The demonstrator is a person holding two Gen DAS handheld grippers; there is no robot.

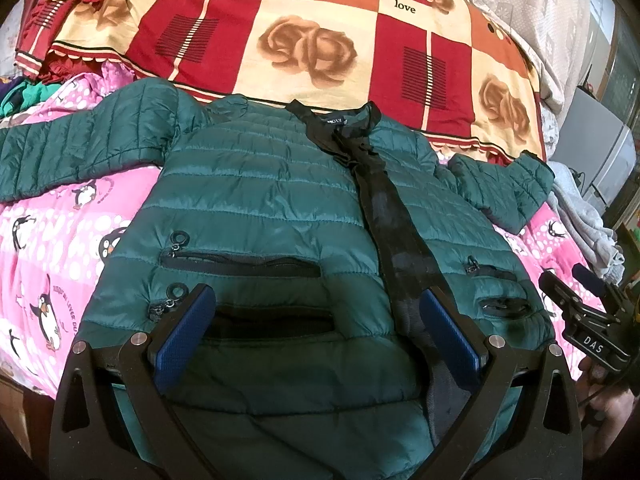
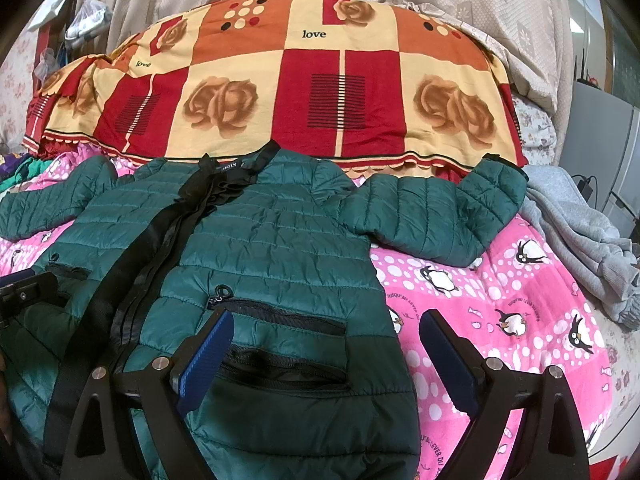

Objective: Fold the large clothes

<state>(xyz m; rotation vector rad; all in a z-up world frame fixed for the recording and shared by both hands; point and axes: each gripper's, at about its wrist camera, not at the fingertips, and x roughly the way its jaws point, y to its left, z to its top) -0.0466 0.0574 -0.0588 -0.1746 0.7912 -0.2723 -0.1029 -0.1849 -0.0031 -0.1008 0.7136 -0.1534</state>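
Spread flat, front up, on a pink penguin-print sheet (image 1: 48,240): a dark green quilted jacket (image 1: 256,208), collar toward 12 o'clock, hem toward 6, black zipper strip (image 1: 384,216) running down the middle. One sleeve (image 1: 80,148) stretched out toward 9 o'clock in the left wrist view; the other sleeve (image 2: 436,216) reaching toward 2 o'clock in the right wrist view, cuff resting close to the edge of a red, orange and cream rose-patterned blanket (image 2: 320,92) bunched up at 12. Heaped at 3 o'clock, beside that cuff: a grey garment (image 2: 580,236). Hovering over the lower front of the jacket, the left gripper (image 1: 316,320), blue-padded fingers spread wide, nothing between them but a zipped pocket (image 1: 240,264) just ahead at 11 and the zipper strip passing by the finger at 3. Seen at 4 o'clock in the same view, the right gripper (image 1: 576,292), held in a hand (image 1: 612,404). In its own view, the right gripper (image 2: 324,348) likewise spread apart, straddling the jacket's side edge: one fingertip (image 2: 218,332) over a pocket, the other over bare pink sheet. Contact with the fabric not clear for either tool.
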